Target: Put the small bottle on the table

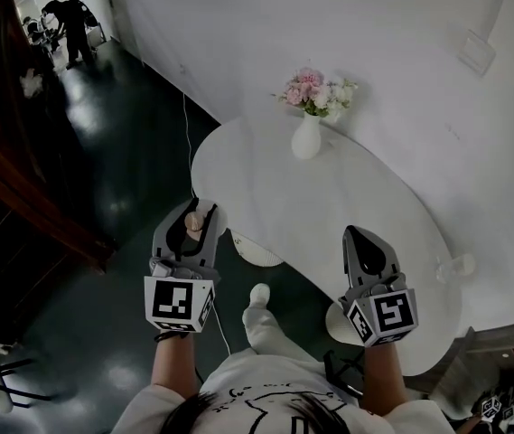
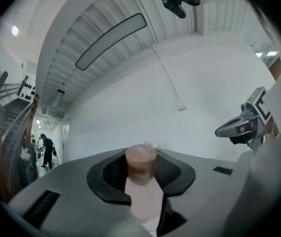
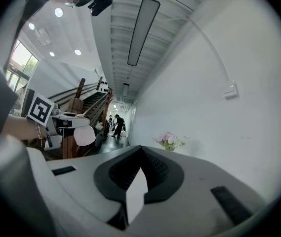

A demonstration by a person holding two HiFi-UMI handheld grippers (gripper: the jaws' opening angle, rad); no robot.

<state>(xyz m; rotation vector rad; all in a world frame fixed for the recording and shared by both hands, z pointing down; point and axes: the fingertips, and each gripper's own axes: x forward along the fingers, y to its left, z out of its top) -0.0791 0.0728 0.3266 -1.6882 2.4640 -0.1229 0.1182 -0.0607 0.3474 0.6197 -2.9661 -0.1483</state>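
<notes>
Your left fingers hold the bottle upright by the desk's edge; your right fingers are closed and empty. Carry it well inboard, clear of the vase, and seat it before releasing.

A white vase of pink flowers stands upright; far off, a person bends on the dark floor.

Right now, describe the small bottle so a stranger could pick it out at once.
Start at the white rounded table and go to its near left edge, where the left claw hovers. The small bottle is pinched in that claw; its round brown cap sets it apart from the white vase of flowers.
</notes>
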